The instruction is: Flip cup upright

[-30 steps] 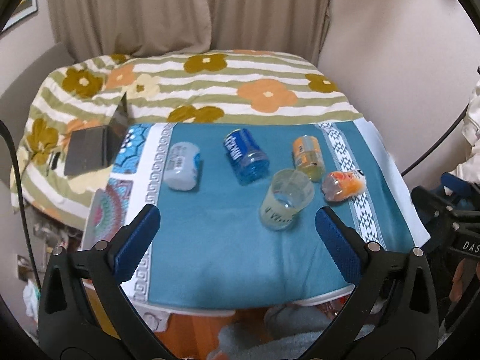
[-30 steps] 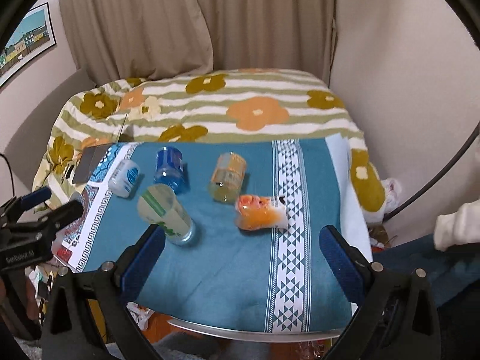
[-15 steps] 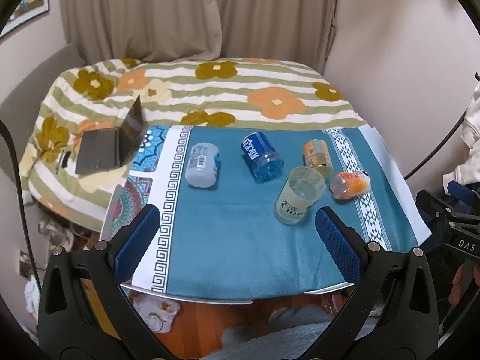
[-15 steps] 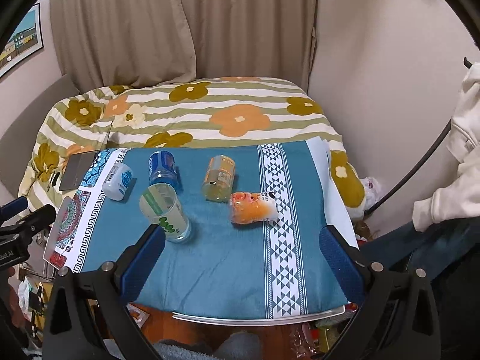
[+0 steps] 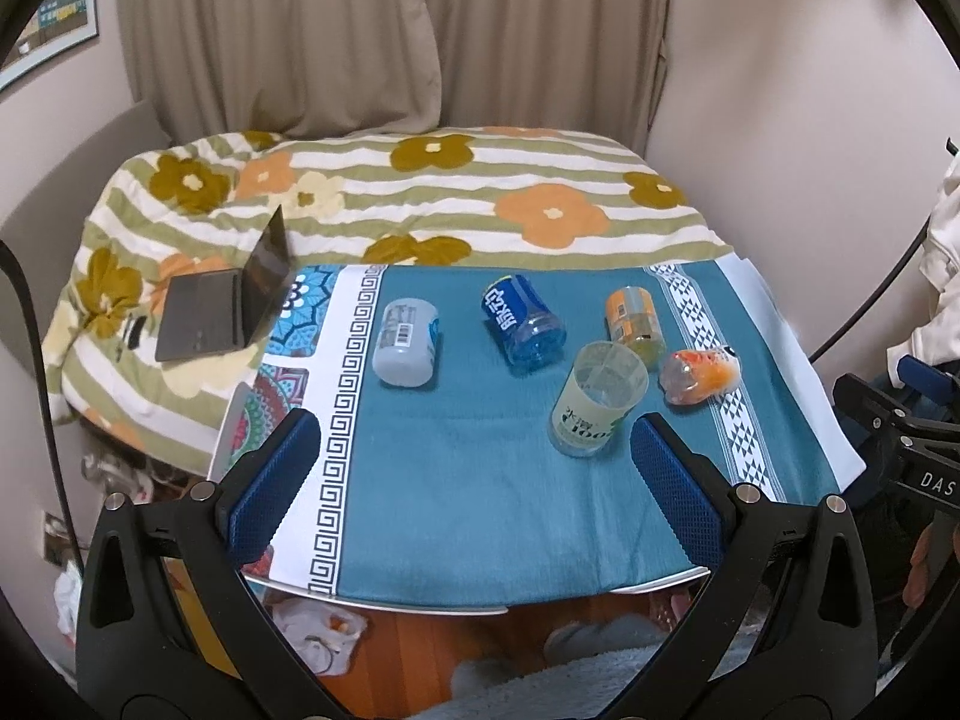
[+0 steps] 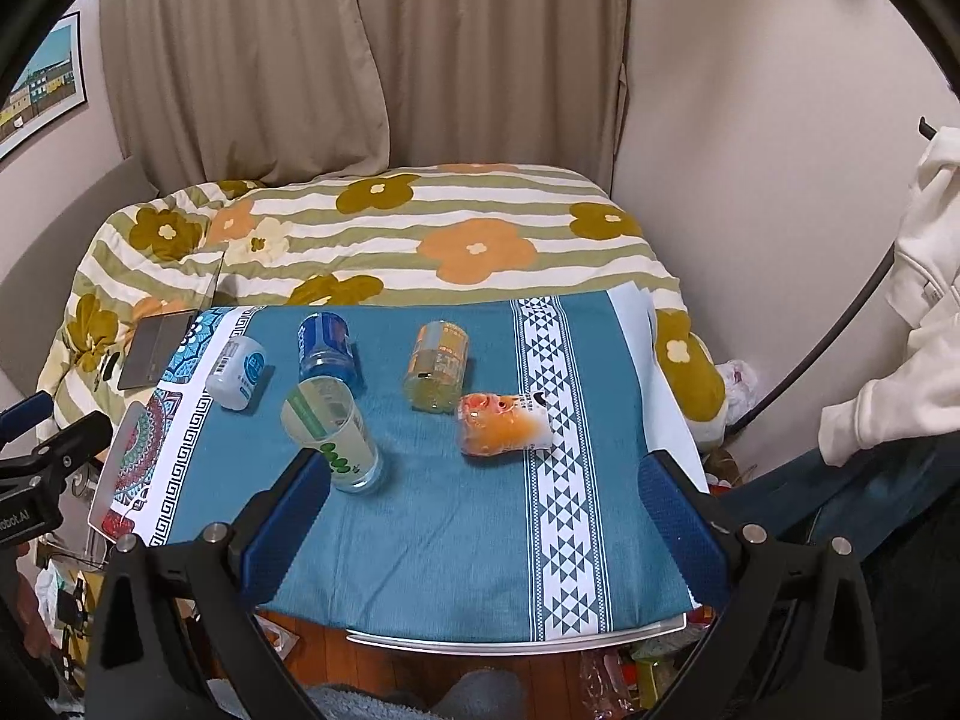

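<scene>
A clear cup with green print stands upright on the teal tablecloth, open end up. Four other cups lie on their sides behind it: a white one, a blue one, an orange-labelled one and an orange fish-print one. My left gripper is open and empty, held back over the table's near edge. My right gripper is open and empty, also near the front edge.
A bed with a flowered striped quilt lies behind the table. An open laptop sits on the bed at left. Curtains and walls close the back and right. Clutter and bags lie on the floor under the table's front edge.
Both grippers have pulled back and up from the table, so the cups look smaller and farther. The cups have not moved.
</scene>
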`<act>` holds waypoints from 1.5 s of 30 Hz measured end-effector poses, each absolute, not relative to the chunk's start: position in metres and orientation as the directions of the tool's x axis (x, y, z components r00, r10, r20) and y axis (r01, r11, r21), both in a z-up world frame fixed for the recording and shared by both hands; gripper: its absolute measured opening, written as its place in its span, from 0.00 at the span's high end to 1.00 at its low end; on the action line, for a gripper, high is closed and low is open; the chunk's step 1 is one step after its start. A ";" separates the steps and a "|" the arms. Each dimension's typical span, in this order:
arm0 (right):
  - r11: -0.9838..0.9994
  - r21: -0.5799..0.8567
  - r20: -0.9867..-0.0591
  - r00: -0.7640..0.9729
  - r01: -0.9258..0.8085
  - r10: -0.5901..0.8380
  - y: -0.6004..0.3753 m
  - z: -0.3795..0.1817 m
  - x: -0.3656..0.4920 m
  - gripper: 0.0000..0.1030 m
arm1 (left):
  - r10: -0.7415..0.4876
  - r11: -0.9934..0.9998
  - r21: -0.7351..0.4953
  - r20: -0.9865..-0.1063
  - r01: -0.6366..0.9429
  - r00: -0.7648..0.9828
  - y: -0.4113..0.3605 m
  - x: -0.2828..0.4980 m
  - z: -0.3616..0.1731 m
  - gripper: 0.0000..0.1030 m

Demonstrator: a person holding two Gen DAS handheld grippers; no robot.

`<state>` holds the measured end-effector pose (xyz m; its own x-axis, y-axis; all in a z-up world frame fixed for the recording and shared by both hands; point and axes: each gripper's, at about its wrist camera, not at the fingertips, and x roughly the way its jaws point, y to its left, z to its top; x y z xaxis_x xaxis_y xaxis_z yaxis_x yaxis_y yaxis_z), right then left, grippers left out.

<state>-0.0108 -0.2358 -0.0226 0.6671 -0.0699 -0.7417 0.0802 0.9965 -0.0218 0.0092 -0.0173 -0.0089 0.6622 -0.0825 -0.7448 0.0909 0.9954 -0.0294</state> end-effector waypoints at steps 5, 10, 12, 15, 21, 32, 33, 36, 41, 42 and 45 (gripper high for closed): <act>0.996 -0.020 -0.743 0.666 0.081 -0.069 -0.236 -0.023 -0.010 0.00 | -0.082 0.996 -0.032 -0.744 0.088 0.663 -0.016 0.010 -0.009 0.00; 0.997 -0.016 -0.745 0.664 0.078 -0.065 -0.235 -0.024 -0.009 0.00 | -0.079 0.996 -0.032 -0.742 0.083 0.665 -0.014 0.012 -0.008 0.00; 0.997 -0.017 -0.747 0.662 0.077 -0.064 -0.233 -0.024 -0.007 0.00 | -0.078 0.996 -0.032 -0.743 0.082 0.664 -0.014 0.013 -0.009 0.00; 0.997 -0.014 -0.750 0.659 0.075 -0.060 -0.232 -0.025 -0.003 0.00 | -0.079 0.996 -0.032 -0.743 0.083 0.665 -0.014 0.013 -0.009 0.00; 0.997 -0.012 -0.751 0.658 0.076 -0.059 -0.232 -0.025 -0.002 0.00 | -0.081 0.996 -0.034 -0.744 0.083 0.664 -0.013 0.013 -0.009 0.00; 0.997 -0.008 -0.752 0.657 0.074 -0.055 -0.231 -0.028 0.000 0.00 | -0.080 0.996 -0.034 -0.742 0.082 0.665 -0.012 0.013 -0.009 0.00; 0.997 -0.008 -0.752 0.657 0.075 -0.056 -0.231 -0.029 0.000 0.00 | -0.081 0.996 -0.034 -0.742 0.082 0.666 -0.011 0.013 -0.010 0.00; 0.997 -0.010 -0.752 0.657 0.075 -0.056 -0.230 -0.029 0.000 0.00 | -0.084 0.996 -0.035 -0.743 0.086 0.664 -0.009 0.013 -0.013 0.00; 0.997 -0.007 -0.752 0.657 0.075 -0.055 -0.230 -0.029 0.001 0.00 | -0.083 0.995 -0.028 -0.740 0.092 0.667 -0.011 0.011 -0.013 0.00; 0.997 -0.007 -0.751 0.658 0.075 -0.054 -0.229 -0.029 0.001 0.00 | -0.082 0.995 -0.026 -0.738 0.093 0.669 -0.012 0.011 -0.013 0.00; 0.997 -0.006 -0.750 0.659 0.072 -0.052 -0.229 -0.029 0.001 0.00 | -0.077 0.995 -0.018 -0.731 0.094 0.678 -0.015 0.010 -0.011 0.00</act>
<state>0.0012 -0.2290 -0.0290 0.6594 -0.0524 -0.7500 0.0725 0.9974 -0.0060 0.0103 -0.0154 -0.0110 0.6777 -0.0770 -0.7313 0.0941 0.9954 -0.0176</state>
